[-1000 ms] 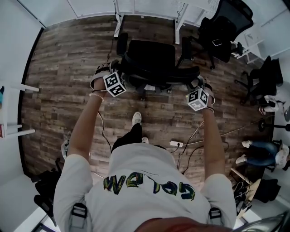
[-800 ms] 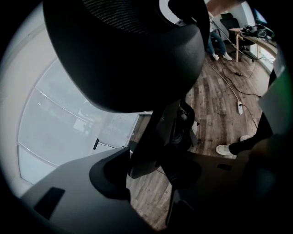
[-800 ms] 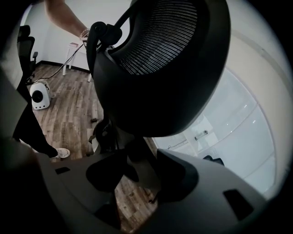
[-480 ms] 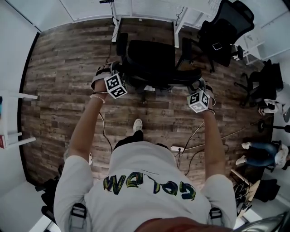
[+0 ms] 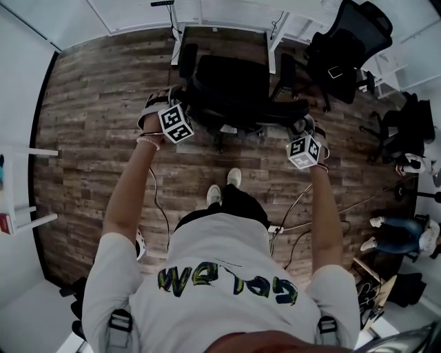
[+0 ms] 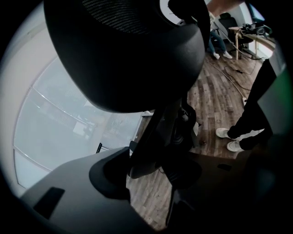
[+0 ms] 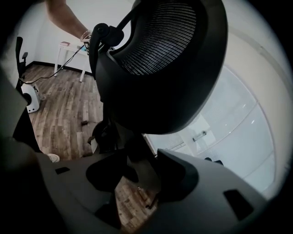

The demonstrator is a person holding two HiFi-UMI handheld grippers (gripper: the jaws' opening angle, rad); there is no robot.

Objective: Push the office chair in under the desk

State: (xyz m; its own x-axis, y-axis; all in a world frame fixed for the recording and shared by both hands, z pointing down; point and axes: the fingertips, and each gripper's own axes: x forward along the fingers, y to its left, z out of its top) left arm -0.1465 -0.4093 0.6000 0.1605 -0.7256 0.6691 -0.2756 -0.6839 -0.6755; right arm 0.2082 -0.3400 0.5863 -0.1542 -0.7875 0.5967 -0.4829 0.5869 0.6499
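At the far end of the wooden floor [image 5: 103, 103] the office chair [image 5: 231, 83] stands with its seat facing the white desk [image 5: 227, 12], lined up roughly between the desk's two legs. The front of the seat is near the desk edge but, as far as the head view shows, not yet beneath it, and the whole backrest and the armrests are out in the open.

The person stands behind the chair with both arms stretched forward. The left gripper [image 5: 180, 105] is at the left side of the backrest and the right gripper [image 5: 301, 126] at the right side. Each gripper view looks up past the dark mesh backrest [image 6: 123, 50] [image 7: 165, 68]. In both, the jaws stand wide apart with a bar of the chair's back frame passing between them and floor showing in the gap beside it — they straddle the frame rather than clamp it, so I judge the left gripper [image 6: 151, 169] and the right gripper [image 7: 137, 176] to be pushing, not holding.

The approach and alignment look done. What is left is the main part — rolling the seat in under the desk until the backrest comes close to its edge. The right armrest looks near the right desk leg, which may need watching.
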